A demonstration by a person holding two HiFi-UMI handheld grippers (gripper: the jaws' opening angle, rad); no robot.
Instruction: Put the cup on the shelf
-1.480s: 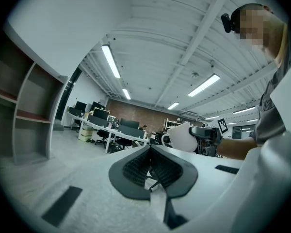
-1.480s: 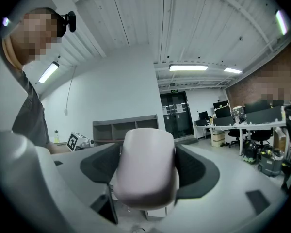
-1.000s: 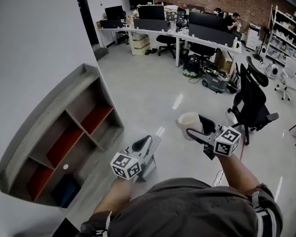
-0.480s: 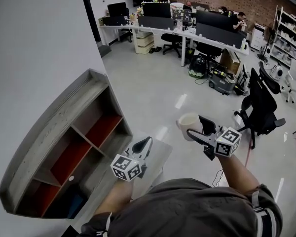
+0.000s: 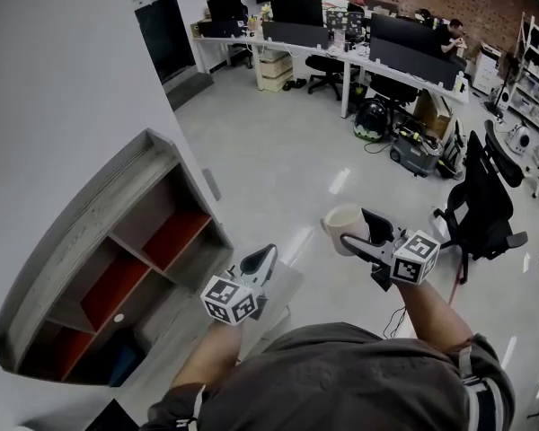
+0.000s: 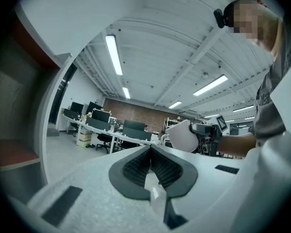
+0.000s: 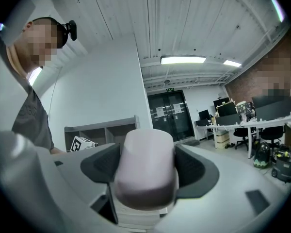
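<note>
The white cup [image 5: 341, 226] is clamped between the jaws of the right gripper [image 5: 355, 232], in the air above the floor [image 5: 269, 160]. It is well apart from the grey shelf [image 5: 76, 227] on the wall to the left. The left gripper [image 5: 262, 261] holds nothing, its jaws pressed together.

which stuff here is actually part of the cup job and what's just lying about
In the job:
- cup, clamped in the right gripper
- grey shelf against the wall

Just lying about:
- desks with monitors
- black office chair
- left gripper, shut and empty
</note>
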